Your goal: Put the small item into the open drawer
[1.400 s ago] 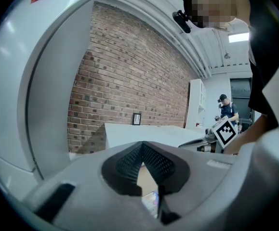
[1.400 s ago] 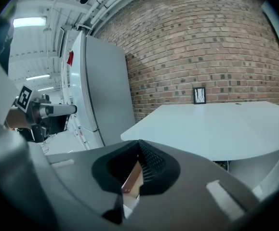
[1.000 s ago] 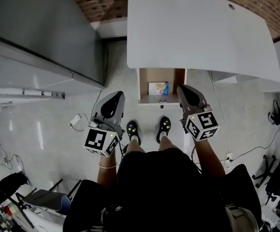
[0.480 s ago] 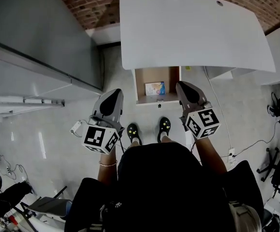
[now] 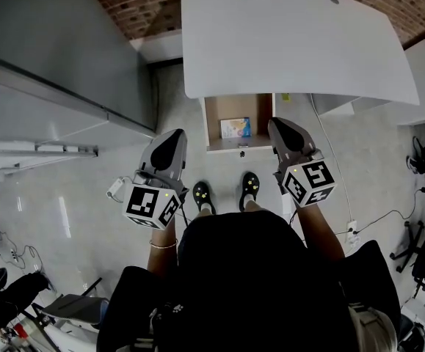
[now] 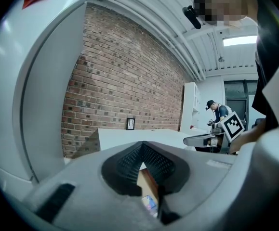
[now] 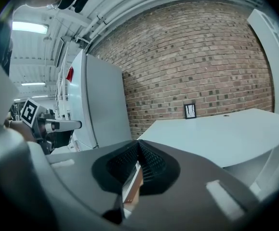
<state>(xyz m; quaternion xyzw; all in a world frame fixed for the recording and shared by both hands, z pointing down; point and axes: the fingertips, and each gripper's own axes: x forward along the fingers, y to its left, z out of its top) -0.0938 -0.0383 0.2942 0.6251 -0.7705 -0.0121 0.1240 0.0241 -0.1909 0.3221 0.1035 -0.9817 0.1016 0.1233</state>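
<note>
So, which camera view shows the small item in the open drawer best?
The head view: the small blue-and-white item lies whole inside the open drawer, seen from above. The left gripper view shows only a sliver of it past its jaws. The right gripper view shows none of it.

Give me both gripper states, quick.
Left gripper: closed, jaws together, holding nothing.
Right gripper: closed, jaws together, holding nothing.
</note>
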